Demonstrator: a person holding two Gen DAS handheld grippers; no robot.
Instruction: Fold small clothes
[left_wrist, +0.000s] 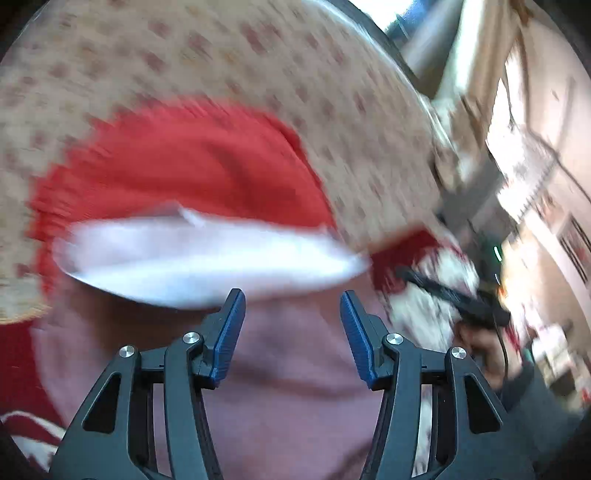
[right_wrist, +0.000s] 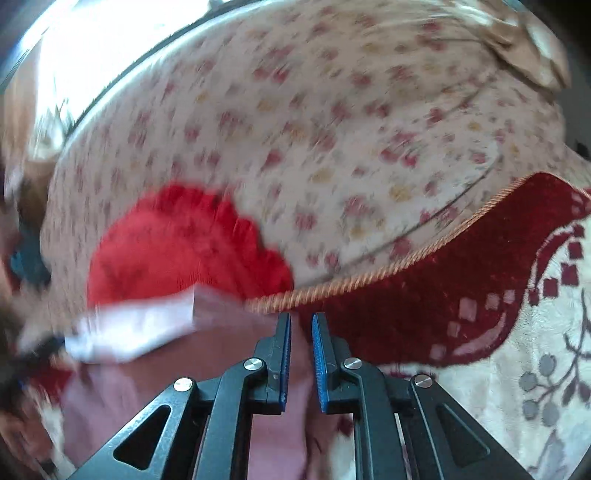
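Note:
A pink garment (left_wrist: 295, 369) lies spread under my left gripper (left_wrist: 291, 314), whose blue pads stand well apart with nothing between them. Beyond it lie a white cloth (left_wrist: 207, 258) and a red ruffled garment (left_wrist: 192, 166). To the right, a hand holds my right gripper (left_wrist: 404, 274), blurred. In the right wrist view that gripper (right_wrist: 301, 321) shows only a narrow slit, and a fold of the pink garment (right_wrist: 147, 398) fills it. The white cloth (right_wrist: 136, 328) and red garment (right_wrist: 177, 251) lie ahead on the left.
Everything rests on a cream floral sheet (left_wrist: 221, 55) (right_wrist: 332, 110). A dark red and cream patterned blanket (right_wrist: 443, 295) with a corded edge covers the right side. Room furniture (left_wrist: 535, 184) shows blurred beyond the bed's edge.

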